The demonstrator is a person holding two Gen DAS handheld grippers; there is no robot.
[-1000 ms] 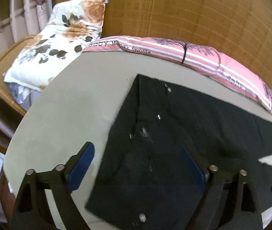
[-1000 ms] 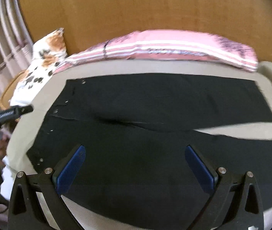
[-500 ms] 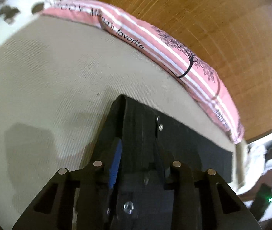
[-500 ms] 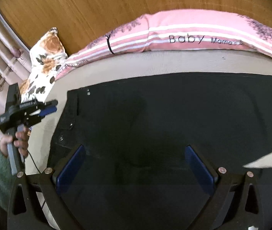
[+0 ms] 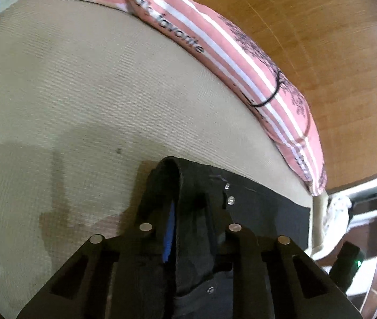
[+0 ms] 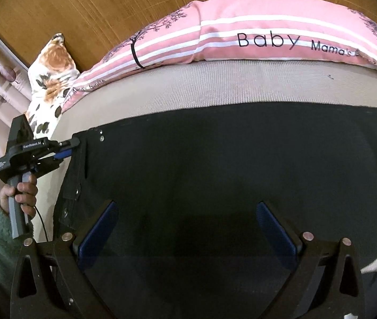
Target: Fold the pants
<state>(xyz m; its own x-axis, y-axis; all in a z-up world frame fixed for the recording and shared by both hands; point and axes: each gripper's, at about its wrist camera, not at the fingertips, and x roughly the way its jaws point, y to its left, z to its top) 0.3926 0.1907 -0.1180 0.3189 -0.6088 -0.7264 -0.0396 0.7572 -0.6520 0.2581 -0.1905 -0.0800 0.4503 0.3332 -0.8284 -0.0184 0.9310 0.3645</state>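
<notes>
Black pants [image 6: 228, 175] waistband pinched in left claw [image 5: 188, 212]; right claw [image 6: 185, 228] spread.

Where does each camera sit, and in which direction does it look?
Left wrist: on the left gripper, low at the black pants, facing the pink pillow; jaws shut on the waistband.
Right wrist: on the right gripper, above the pants, facing the pillow; jaws open; the left hand shows.
Shared: pants, pillow, beige mat.
</notes>
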